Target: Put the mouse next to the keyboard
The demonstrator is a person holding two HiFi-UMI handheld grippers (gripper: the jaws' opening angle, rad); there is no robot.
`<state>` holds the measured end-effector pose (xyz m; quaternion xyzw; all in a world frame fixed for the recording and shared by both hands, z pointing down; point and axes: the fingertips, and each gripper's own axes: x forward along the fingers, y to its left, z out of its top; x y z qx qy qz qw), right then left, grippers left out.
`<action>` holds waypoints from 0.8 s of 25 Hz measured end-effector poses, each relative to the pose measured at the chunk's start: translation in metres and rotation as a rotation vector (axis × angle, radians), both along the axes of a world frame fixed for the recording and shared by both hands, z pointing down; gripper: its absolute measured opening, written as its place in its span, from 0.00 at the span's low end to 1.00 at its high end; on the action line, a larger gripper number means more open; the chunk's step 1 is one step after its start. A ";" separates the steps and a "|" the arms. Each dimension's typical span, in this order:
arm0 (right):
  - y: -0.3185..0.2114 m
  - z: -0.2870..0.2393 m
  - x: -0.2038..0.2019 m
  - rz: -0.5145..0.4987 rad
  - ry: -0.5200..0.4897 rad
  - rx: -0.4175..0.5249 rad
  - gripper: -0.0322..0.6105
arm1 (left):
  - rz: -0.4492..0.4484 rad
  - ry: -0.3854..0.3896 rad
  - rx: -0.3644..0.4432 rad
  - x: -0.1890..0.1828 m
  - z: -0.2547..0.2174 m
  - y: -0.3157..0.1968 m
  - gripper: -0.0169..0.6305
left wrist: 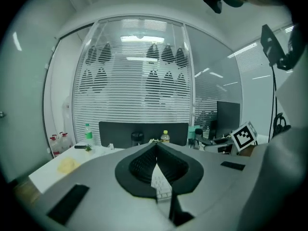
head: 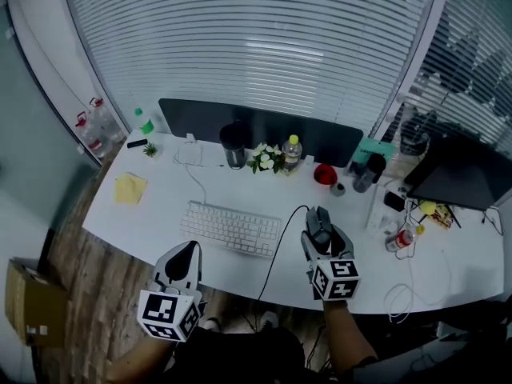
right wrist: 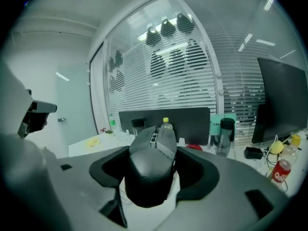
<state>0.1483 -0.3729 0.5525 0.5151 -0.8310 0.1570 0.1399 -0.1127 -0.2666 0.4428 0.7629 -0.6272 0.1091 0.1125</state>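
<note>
The right gripper (head: 322,235) has its jaws spread wide and clamped on the dark mouse (head: 318,218), just right of the white keyboard (head: 232,228). The left gripper (head: 184,256), near the keyboard's front left corner, is closed and empty.

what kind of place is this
Probably an office: a white desk with a keyboard, mouse and monitor, in front of a glass wall with blinds.
</note>
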 end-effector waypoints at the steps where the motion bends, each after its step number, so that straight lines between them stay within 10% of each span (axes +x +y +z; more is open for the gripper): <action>1: -0.003 0.009 0.002 -0.003 0.008 -0.017 0.51 | -0.011 -0.005 -0.006 0.001 0.001 0.000 0.07; 20: -0.023 0.152 0.020 0.009 0.077 -0.219 0.51 | -0.106 -0.012 -0.127 0.010 0.034 0.010 0.07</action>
